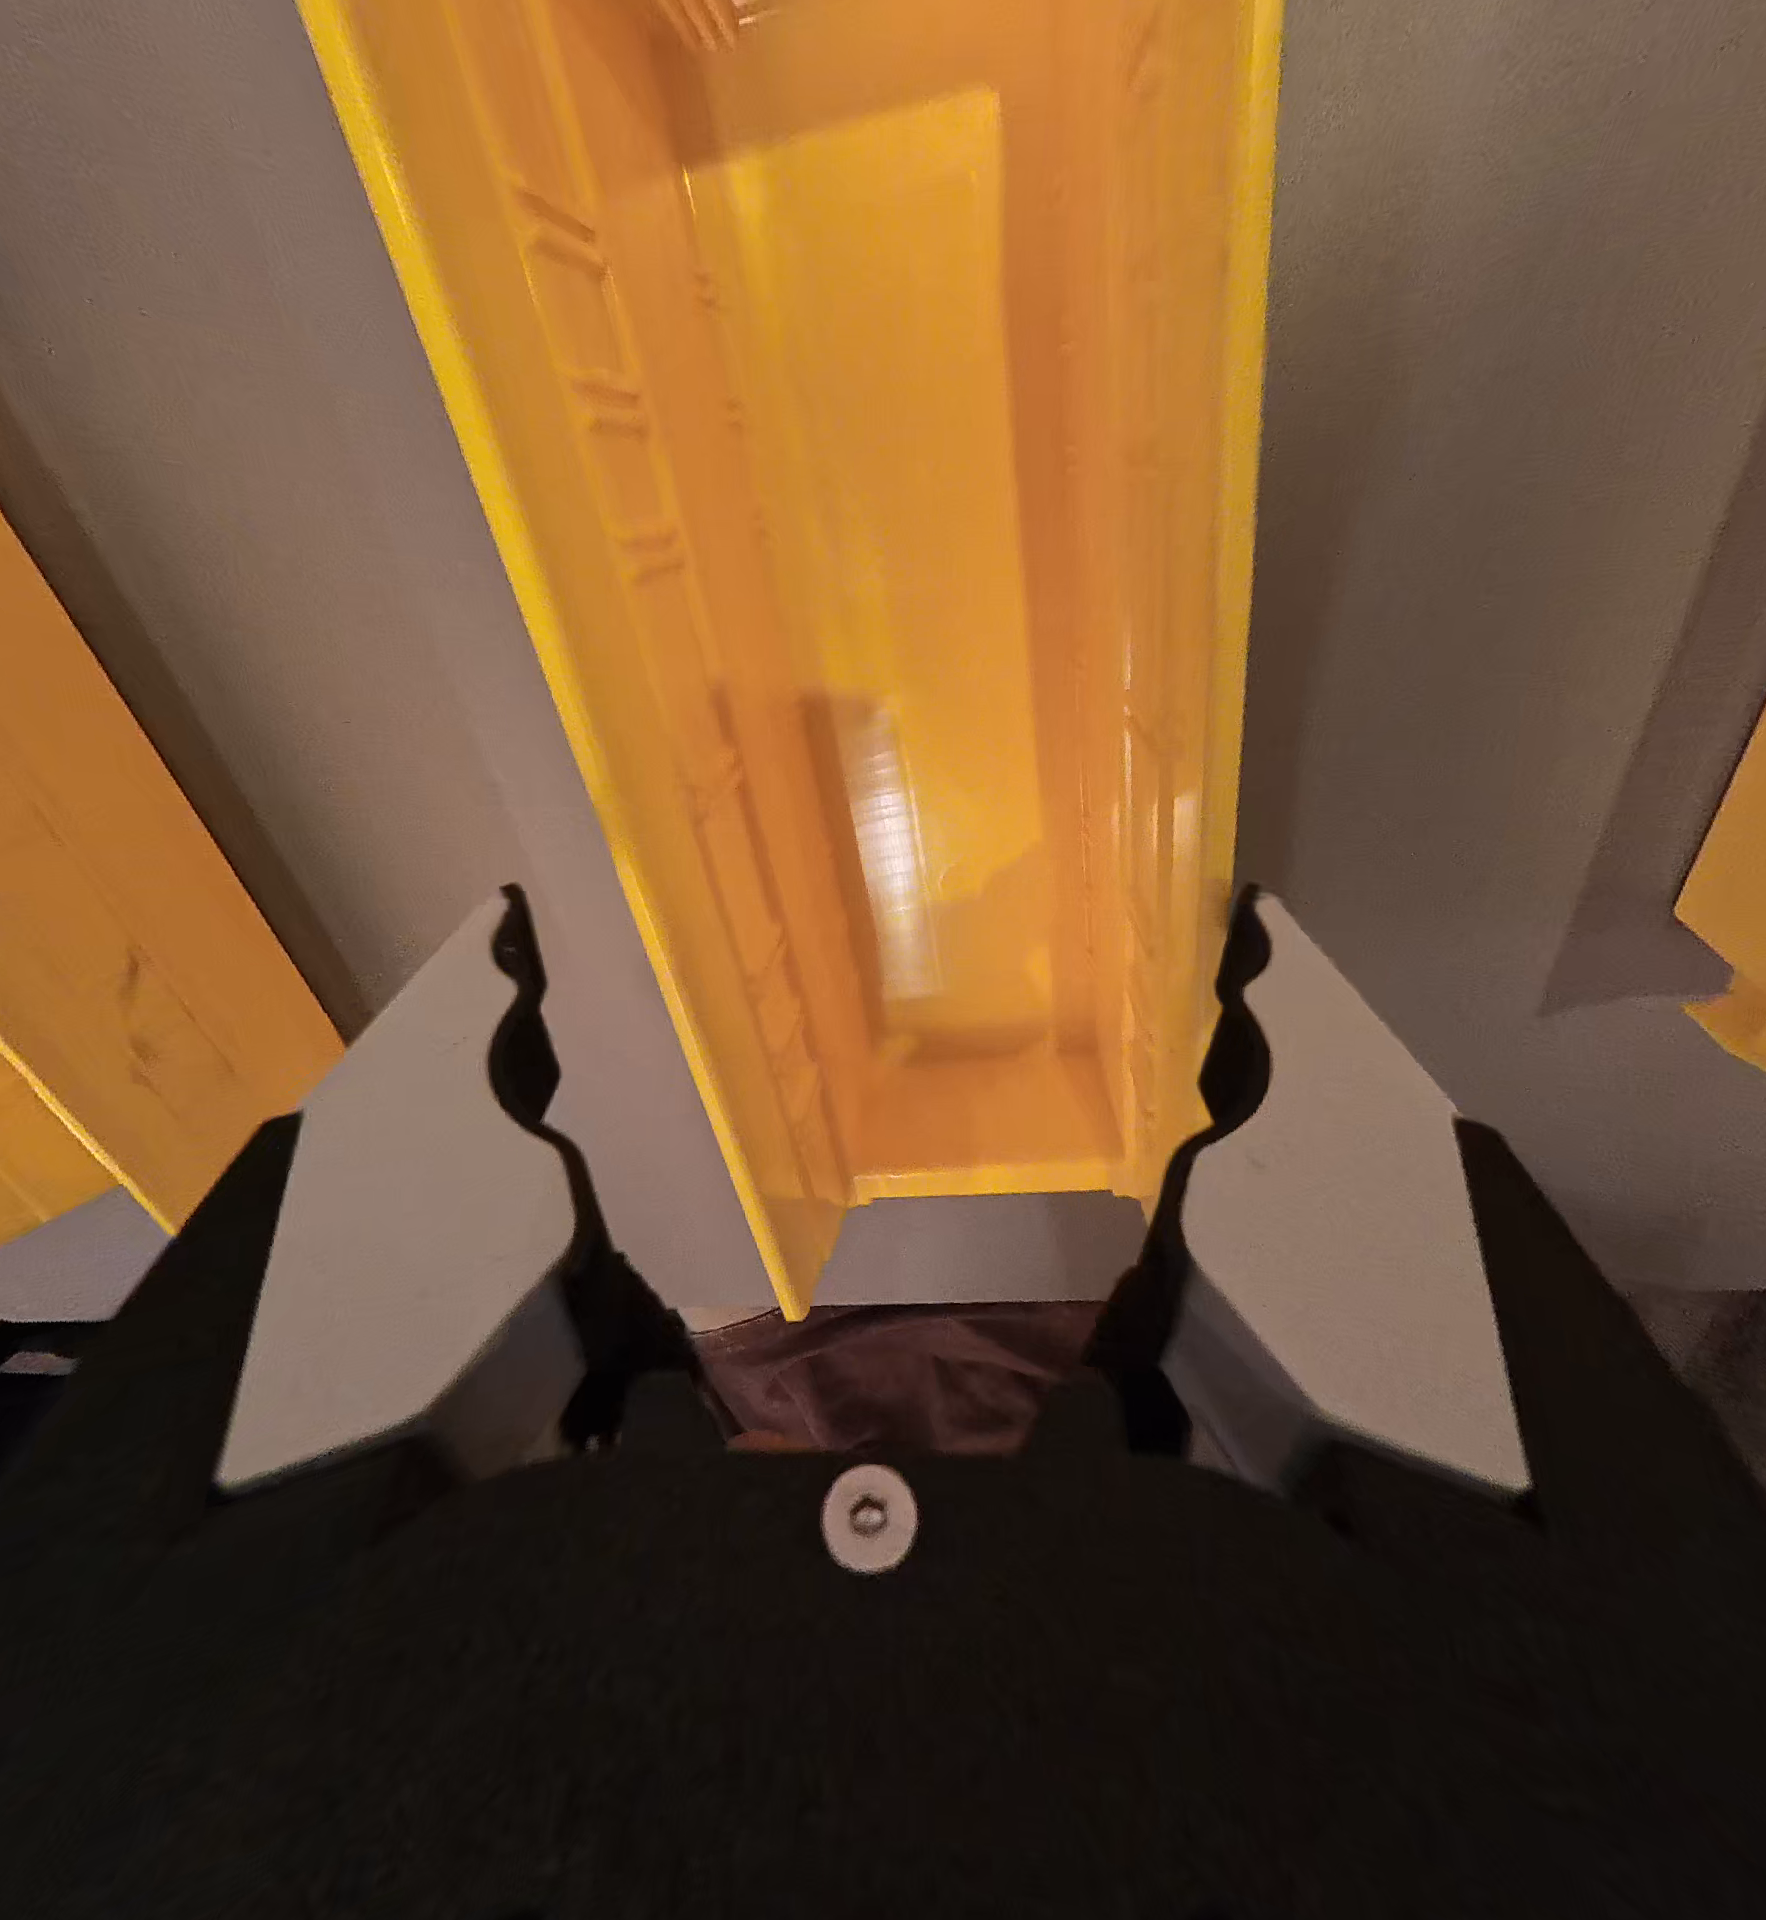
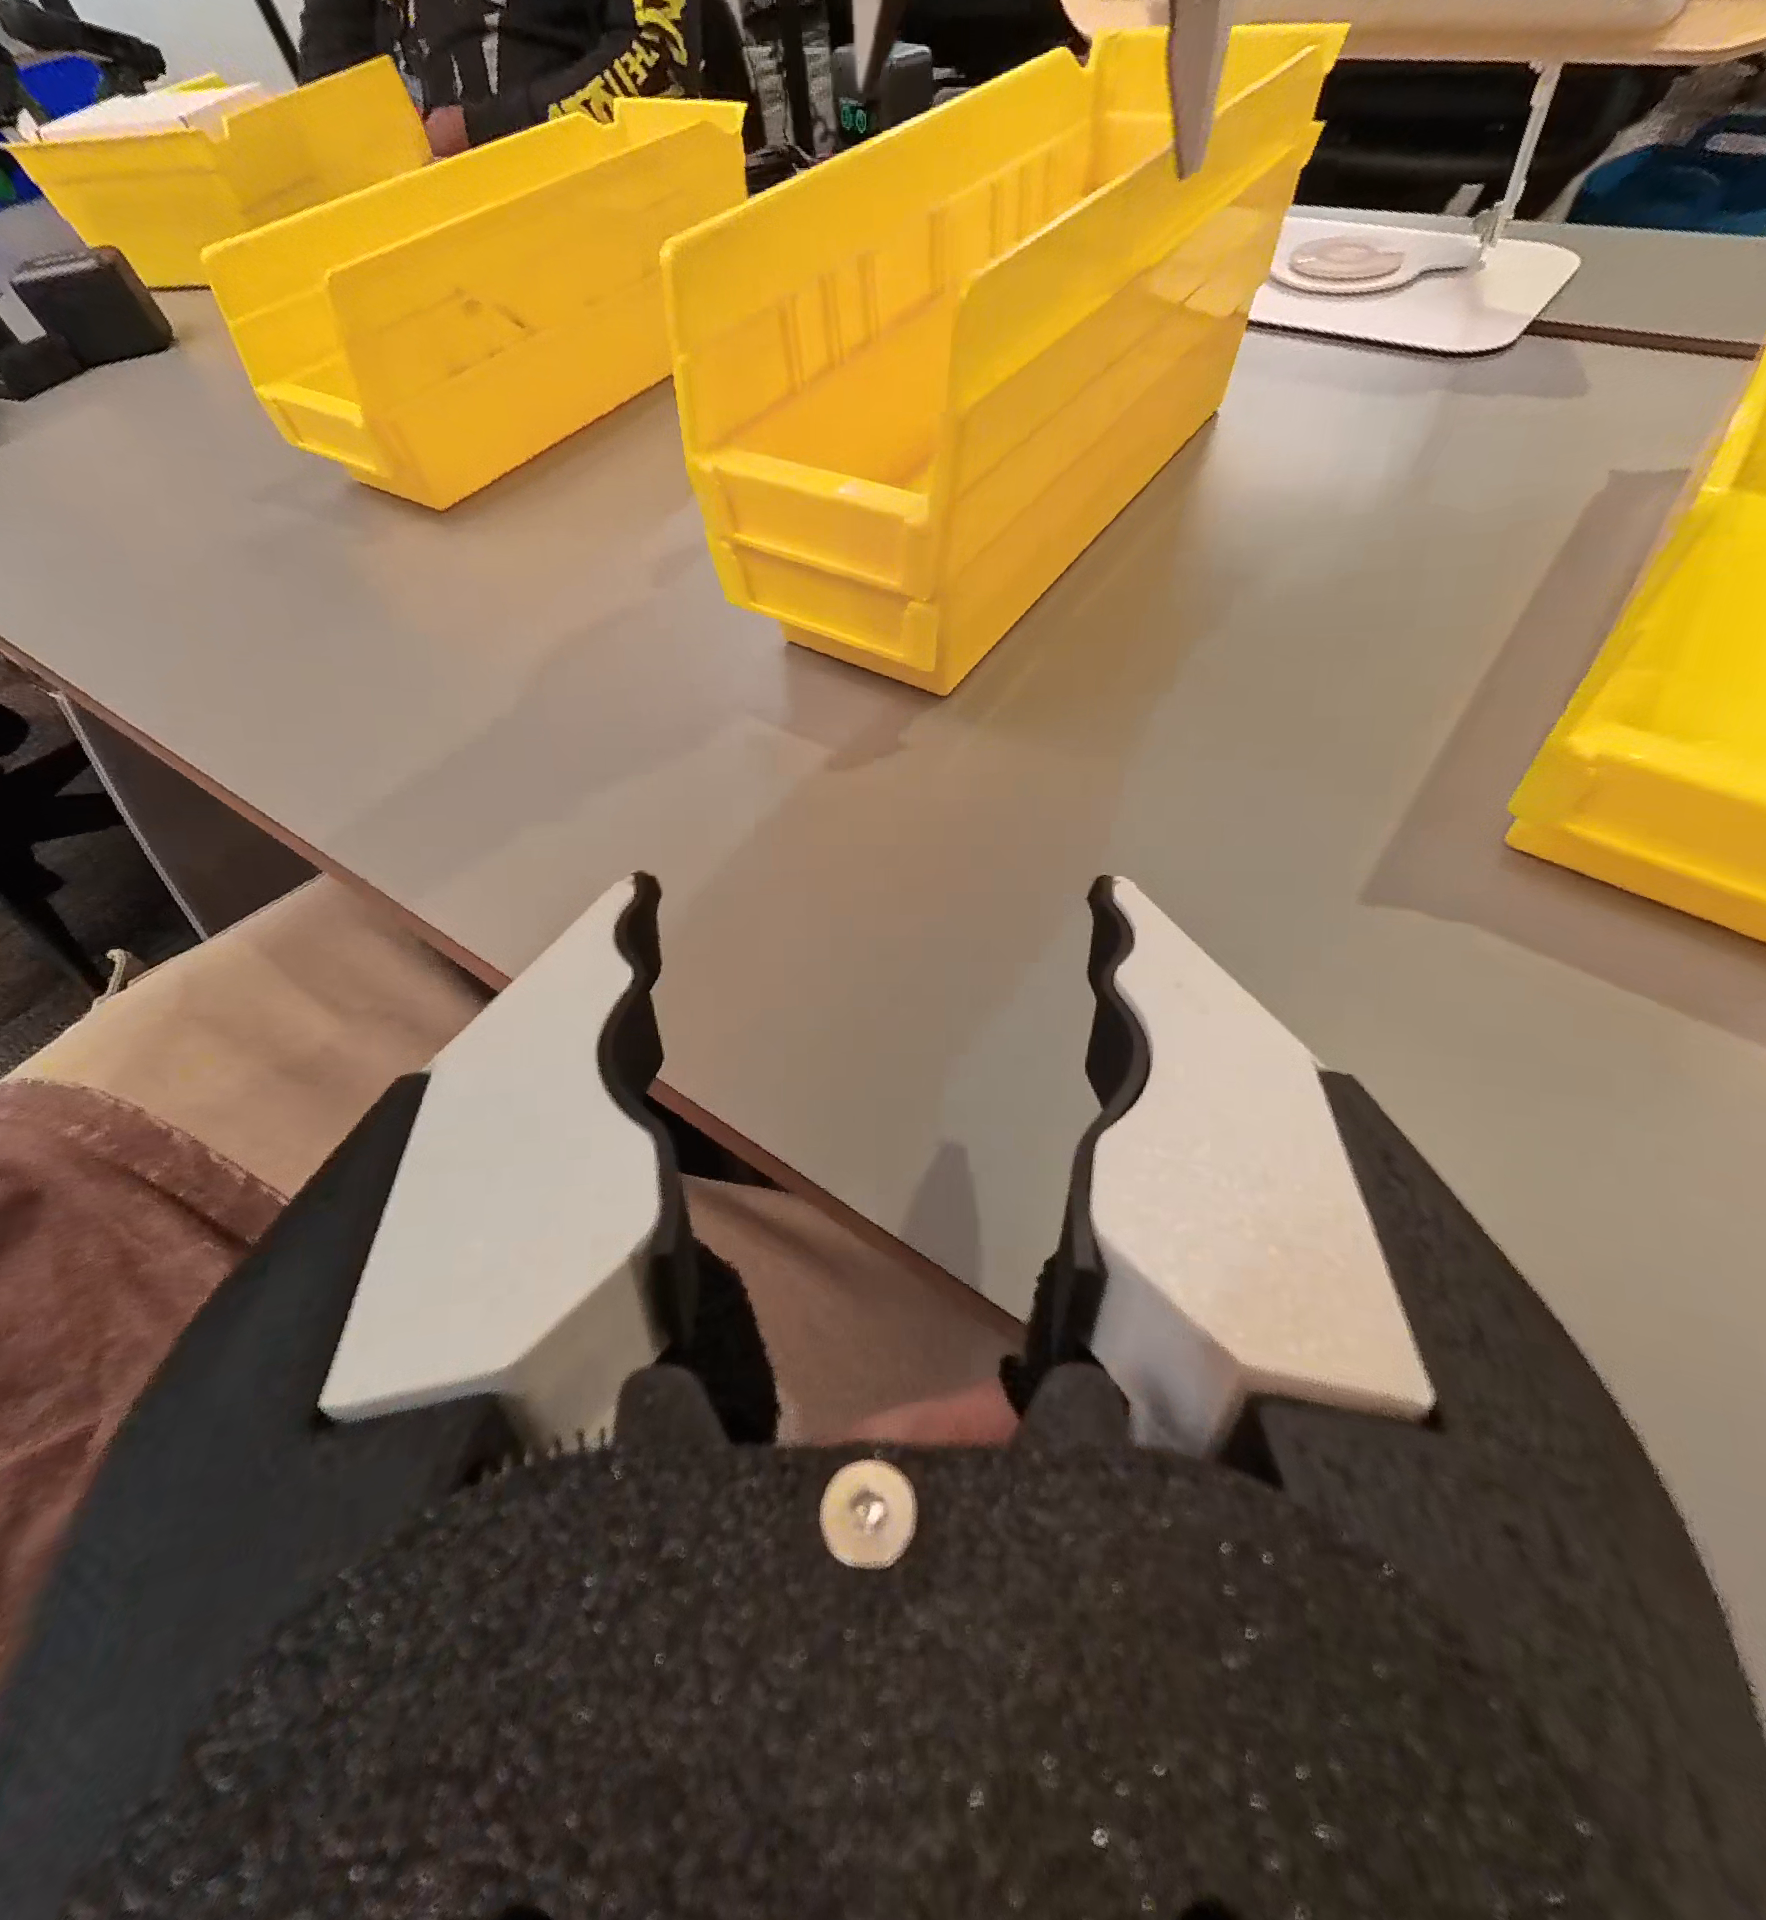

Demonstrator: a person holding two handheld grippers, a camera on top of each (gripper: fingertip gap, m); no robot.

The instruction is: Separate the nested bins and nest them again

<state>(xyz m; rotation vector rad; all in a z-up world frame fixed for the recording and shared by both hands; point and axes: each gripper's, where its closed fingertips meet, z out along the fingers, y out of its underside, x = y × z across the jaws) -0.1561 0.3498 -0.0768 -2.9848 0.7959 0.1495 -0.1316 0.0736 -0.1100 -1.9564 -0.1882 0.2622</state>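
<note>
Bins counted: 5 yellow bin units on the grey table [image 2: 567, 665] in the right wrist view, 2 of them visibly doubled.
Nested pair [image 2: 962, 416]: centre, 12 o'clock from the right gripper, 1 bin seated inside another, 2 front lips stacked.
Single bin [image 2: 463, 332]: 11 o'clock, beside the pair, apart from it.
Far bin [image 2: 193, 177]: 10 o'clock, partly hidden.
Edge stack [image 2: 1710, 707]: 2 o'clock, cut off by the frame.
Left gripper [image 1: 874, 904]: jaws spread wide, straddling the pair's near end from above, holding nothing; contact with walls unclear, view blurred.
Right gripper [image 2: 874, 894]: jaws parted, empty, over the table's near edge.
Grey finger [image 2: 1193, 94]: touches the pair's far wall, top cropped.
</note>
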